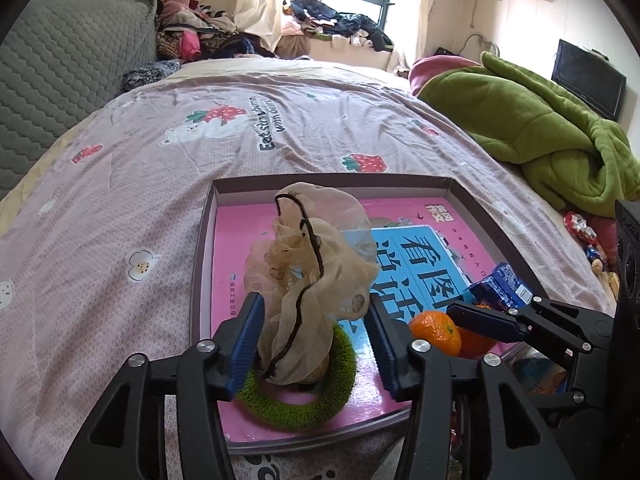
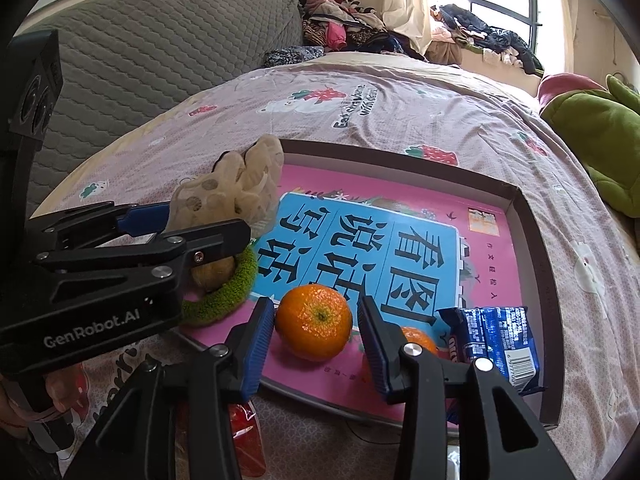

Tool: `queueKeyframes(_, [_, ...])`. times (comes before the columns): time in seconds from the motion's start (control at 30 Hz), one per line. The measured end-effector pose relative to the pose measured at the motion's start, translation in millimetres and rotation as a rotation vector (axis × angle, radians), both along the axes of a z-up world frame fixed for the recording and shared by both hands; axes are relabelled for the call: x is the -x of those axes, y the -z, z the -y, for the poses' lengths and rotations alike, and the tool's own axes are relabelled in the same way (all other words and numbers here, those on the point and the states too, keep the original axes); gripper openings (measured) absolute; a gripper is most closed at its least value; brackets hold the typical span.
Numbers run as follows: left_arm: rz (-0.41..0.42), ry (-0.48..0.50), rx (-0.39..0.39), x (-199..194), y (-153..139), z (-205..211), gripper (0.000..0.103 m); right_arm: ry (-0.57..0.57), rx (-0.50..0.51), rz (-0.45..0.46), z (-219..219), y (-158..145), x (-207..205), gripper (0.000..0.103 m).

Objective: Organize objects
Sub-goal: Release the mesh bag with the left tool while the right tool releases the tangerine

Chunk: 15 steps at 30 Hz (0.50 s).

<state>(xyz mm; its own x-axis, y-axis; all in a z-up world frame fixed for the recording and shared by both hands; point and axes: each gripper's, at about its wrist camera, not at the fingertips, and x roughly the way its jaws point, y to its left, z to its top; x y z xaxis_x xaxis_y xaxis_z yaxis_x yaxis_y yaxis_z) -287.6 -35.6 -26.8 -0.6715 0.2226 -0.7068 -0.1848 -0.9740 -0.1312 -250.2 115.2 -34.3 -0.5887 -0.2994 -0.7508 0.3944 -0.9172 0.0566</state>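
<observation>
Pink strawberry-print bedding (image 1: 280,128) carries a shallow box tray (image 1: 200,256) lined with a pink book. At the tray's near left corner, our left tongs (image 1: 316,340) stand spread around a beige gauze scrunchie (image 1: 316,264) above a green ring scrunchie (image 1: 304,408). At its near edge, our right tongs (image 2: 316,340) stand spread around an orange (image 2: 314,322), beside a blue snack packet (image 2: 500,340).

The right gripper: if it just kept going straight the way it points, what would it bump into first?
Most likely the orange. It sits right between the open jaws of the right gripper, on the pink bottom of the tray. Whether the blue pads already touch it is hard to judge; a narrow gap seems to show on each side.
</observation>
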Motion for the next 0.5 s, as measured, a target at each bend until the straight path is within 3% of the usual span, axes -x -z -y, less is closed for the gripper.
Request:
queueKeyframes(0.27, [-0.017, -0.002, -0.004, -3, -7, 1, 0.065, 0.015, -0.003, -0.010, -5, -5, -1, 0.044])
queueKeyframes(0.5, [-0.052, -0.005, -0.002, -7, -18, 0, 0.066, 0.033, 0.003, -0.022, -9, -10, -1, 0.044])
